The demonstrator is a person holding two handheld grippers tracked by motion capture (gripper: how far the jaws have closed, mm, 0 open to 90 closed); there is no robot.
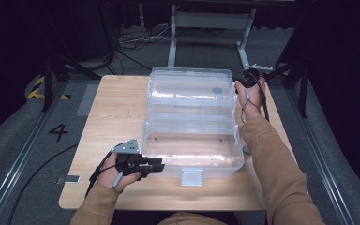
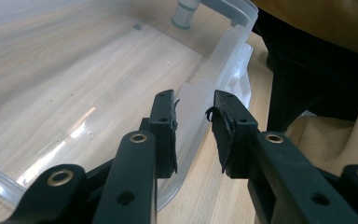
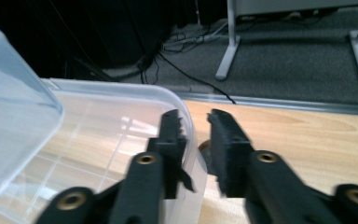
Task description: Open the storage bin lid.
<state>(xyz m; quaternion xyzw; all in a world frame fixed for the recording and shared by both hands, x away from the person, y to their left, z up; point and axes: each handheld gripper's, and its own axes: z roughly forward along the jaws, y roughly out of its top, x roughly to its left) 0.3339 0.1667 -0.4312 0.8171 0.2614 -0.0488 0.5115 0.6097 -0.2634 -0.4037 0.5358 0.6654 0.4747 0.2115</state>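
Clear box blurs right tongs

You have a wooden table under the work, standing on grey carpet marked with a black 4. Behind it, loose cables trail past a grey metal frame. Yellow-black tape marks the floor to your left, beside what looks like a dark stand.

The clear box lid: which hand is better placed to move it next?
Probably the right: its tool straddles the lid's rim, jaws not pressing; the left tool is at the clear box base.
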